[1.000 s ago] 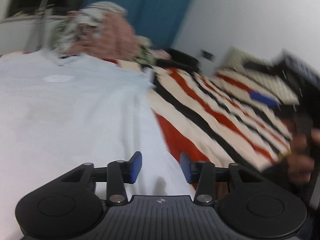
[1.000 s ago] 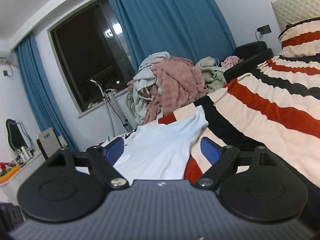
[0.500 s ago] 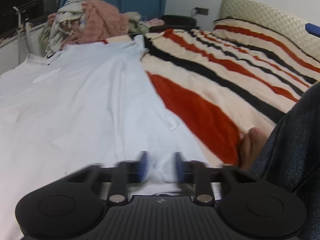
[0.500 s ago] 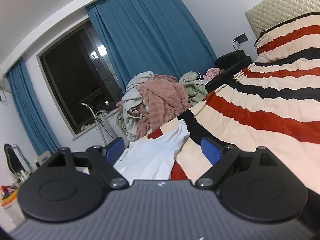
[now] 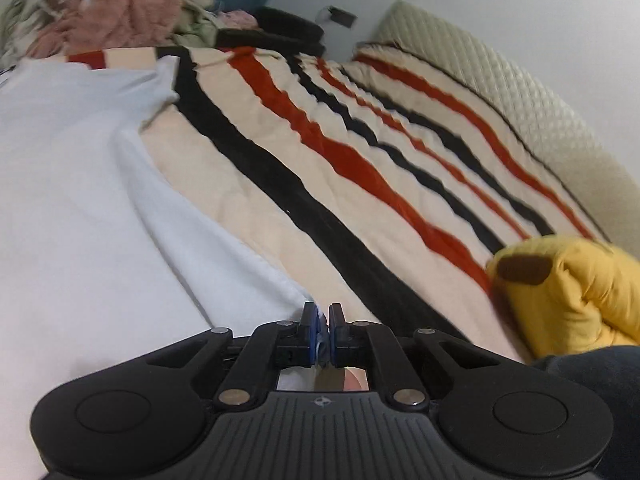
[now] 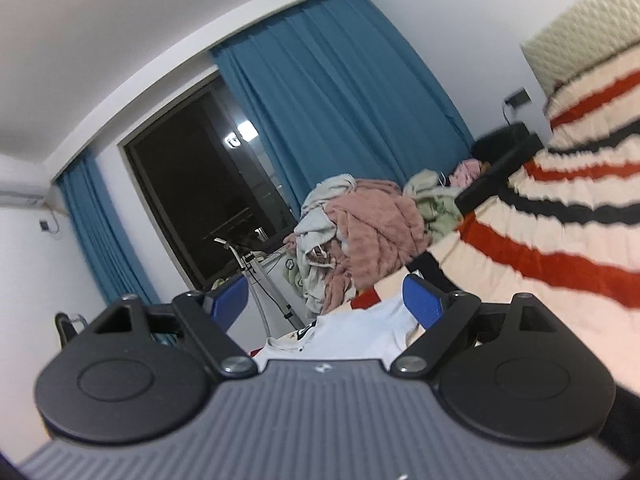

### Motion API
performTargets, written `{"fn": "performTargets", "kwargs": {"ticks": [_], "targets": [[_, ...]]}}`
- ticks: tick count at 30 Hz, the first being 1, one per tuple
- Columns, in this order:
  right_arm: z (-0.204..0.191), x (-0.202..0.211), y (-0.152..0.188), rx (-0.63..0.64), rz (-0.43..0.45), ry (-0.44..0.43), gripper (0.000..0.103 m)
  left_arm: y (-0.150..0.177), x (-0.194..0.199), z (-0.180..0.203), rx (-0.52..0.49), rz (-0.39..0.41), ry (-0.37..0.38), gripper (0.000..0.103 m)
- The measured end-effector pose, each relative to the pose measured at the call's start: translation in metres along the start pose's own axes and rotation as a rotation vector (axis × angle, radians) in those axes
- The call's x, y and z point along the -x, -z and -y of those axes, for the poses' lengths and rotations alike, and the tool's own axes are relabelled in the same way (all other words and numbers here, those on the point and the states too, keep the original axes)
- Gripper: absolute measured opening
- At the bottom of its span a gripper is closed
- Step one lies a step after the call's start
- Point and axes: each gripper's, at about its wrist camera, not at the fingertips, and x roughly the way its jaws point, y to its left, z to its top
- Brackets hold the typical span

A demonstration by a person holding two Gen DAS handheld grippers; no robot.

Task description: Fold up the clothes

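A white shirt (image 5: 76, 208) lies spread flat on the striped bed cover (image 5: 320, 152), filling the left half of the left wrist view. My left gripper (image 5: 323, 320) is shut on the shirt's near hem corner, a sliver of white cloth showing between the blue pads. In the right wrist view the shirt (image 6: 352, 340) shows small, collar end away from me. My right gripper (image 6: 328, 304) is held above the bed, open, with nothing between its fingers.
A heap of pink, grey and green clothes (image 6: 360, 232) sits at the bed's far end, also seen as the clothes heap (image 5: 108, 8). A yellow garment (image 5: 568, 296) lies on the bed at right. Blue curtains (image 6: 340, 120), a dark window (image 6: 200, 184) and a padded headboard (image 5: 520, 108) surround the bed.
My left gripper has closed from open onto the shirt's hem corner and swung right. The right gripper has tilted upward, staying open.
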Motion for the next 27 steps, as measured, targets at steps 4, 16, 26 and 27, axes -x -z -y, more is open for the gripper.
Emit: {"fn": "performTargets", "kwargs": {"ticks": [4,16,26,27], "targets": [[-0.004,-0.004,-0.002,0.027,-0.012,0.001,0.086,0.003,-0.007,-0.008,0.02,-0.016,0.014,0.028],[-0.044,-0.079,-0.005,0.175,-0.084,-0.014,0.086,-0.013,0.112,-0.074,0.021,0.266,-0.316,0.098],[-0.086,-0.211,0.04,0.307,-0.121,-0.075,0.085,0.003,0.192,-0.159,0.109,0.447,-0.649,0.102],[-0.081,-0.219,0.054,0.308,-0.13,-0.079,0.085,0.006,0.197,-0.166,0.117,0.449,-0.665,0.102]]}}
